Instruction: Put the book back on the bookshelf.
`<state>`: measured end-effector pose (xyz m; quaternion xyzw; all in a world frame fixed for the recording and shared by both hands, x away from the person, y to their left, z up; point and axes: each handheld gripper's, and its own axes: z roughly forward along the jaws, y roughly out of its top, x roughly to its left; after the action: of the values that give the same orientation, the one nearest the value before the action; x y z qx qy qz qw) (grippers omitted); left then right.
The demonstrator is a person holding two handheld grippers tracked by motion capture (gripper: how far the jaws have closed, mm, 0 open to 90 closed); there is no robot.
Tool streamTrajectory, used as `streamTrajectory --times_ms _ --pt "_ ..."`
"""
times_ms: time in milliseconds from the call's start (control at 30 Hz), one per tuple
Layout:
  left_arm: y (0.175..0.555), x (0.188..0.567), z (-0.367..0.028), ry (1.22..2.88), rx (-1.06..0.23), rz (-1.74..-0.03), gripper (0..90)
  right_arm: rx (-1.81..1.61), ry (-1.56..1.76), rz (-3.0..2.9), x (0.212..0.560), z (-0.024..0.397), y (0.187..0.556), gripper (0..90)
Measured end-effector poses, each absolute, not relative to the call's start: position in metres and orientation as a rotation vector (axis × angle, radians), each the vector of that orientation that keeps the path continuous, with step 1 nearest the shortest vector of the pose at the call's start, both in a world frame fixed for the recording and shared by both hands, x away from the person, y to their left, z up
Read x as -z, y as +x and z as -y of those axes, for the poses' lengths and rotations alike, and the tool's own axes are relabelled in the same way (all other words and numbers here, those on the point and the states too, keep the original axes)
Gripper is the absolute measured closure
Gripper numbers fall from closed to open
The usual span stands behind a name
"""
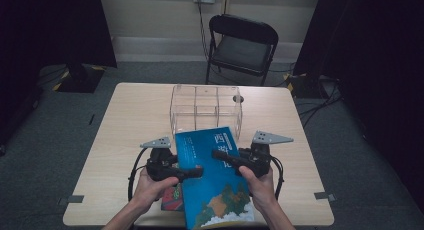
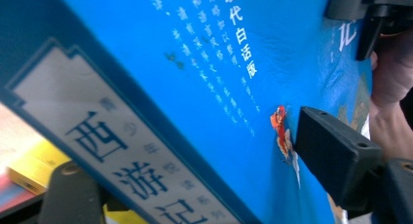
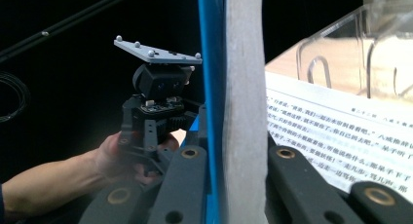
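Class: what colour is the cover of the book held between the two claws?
Bright blue, with white lettering; the book cover shows best in the left gripper view.

Left tongs (image 1: 192, 173) and right tongs (image 1: 220, 155): matte black moulded bodies, each topped by a grey three-cornered plate studded with small pale round knobs, and each trailing a black cable that loops back beside the wrist. The jaws are flat black bars joined by brass-coloured pivot pins, ending in blocky black pads with small screw holes. Both forearms are bare, with a dark sleeve edge at one elbow.
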<state>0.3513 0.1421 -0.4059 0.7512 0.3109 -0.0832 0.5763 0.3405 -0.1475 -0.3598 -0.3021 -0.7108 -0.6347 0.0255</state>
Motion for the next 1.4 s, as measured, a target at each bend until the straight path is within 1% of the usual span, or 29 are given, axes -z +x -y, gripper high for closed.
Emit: streamTrajectory --times_ms 233,333,433,467,533,667,800,967,1133,1167,1200,1267,1333,1400 --pt "0.355 0.377 -0.157 1.722 0.081 -0.691 34.2 2.06 -0.832 2.252 0.33 0.135 0.341 83.1" --pt "0.356 0.361 -0.163 1.716 -0.008 -0.67 38.0 2.115 -0.801 2.251 0.321 0.13 0.343 83.0" --pt "0.354 0.351 -0.167 1.712 -0.102 -0.628 45.6 2.164 -0.796 2.232 0.319 0.128 0.347 82.9" --pt "0.353 0.351 -0.168 1.709 -0.115 -0.624 48.1 2.166 -0.801 2.236 0.32 0.128 0.348 82.9" --pt "0.353 0.352 -0.169 1.705 -0.113 -0.61 51.7 2.161 -0.808 2.244 0.325 0.13 0.348 82.7" --pt "0.344 0.346 -0.159 1.724 -0.161 -0.577 53.3 2.155 -0.823 2.243 0.328 0.14 0.345 82.1" --pt "0.338 0.342 -0.151 1.728 -0.175 -0.557 54.2 2.142 -0.827 2.248 0.331 0.149 0.34 81.5" --pt "0.336 0.338 -0.137 1.743 -0.162 -0.523 53.8 2.139 -0.82 2.237 0.336 0.165 0.329 81.9" --pt "0.339 0.34 -0.12 1.74 -0.125 -0.515 48.3 2.119 -0.822 2.255 0.339 0.177 0.32 81.9" --pt "0.339 0.34 -0.117 1.746 -0.134 -0.515 47.8 2.112 -0.825 2.261 0.34 0.179 0.32 82.1" --pt "0.34 0.34 -0.115 1.753 -0.141 -0.512 49.4 2.11 -0.835 2.267 0.34 0.18 0.32 82.4" --pt "0.339 0.339 -0.114 1.763 -0.143 -0.492 56.3 2.099 -0.864 2.286 0.341 0.182 0.32 82.5" --pt "0.336 0.338 -0.113 1.759 -0.149 -0.466 60.3 2.093 -0.881 2.287 0.341 0.183 0.322 81.4" --pt "0.331 0.338 -0.114 1.759 -0.17 -0.452 61.4 2.091 -0.88 2.28 0.342 0.184 0.322 75.7"
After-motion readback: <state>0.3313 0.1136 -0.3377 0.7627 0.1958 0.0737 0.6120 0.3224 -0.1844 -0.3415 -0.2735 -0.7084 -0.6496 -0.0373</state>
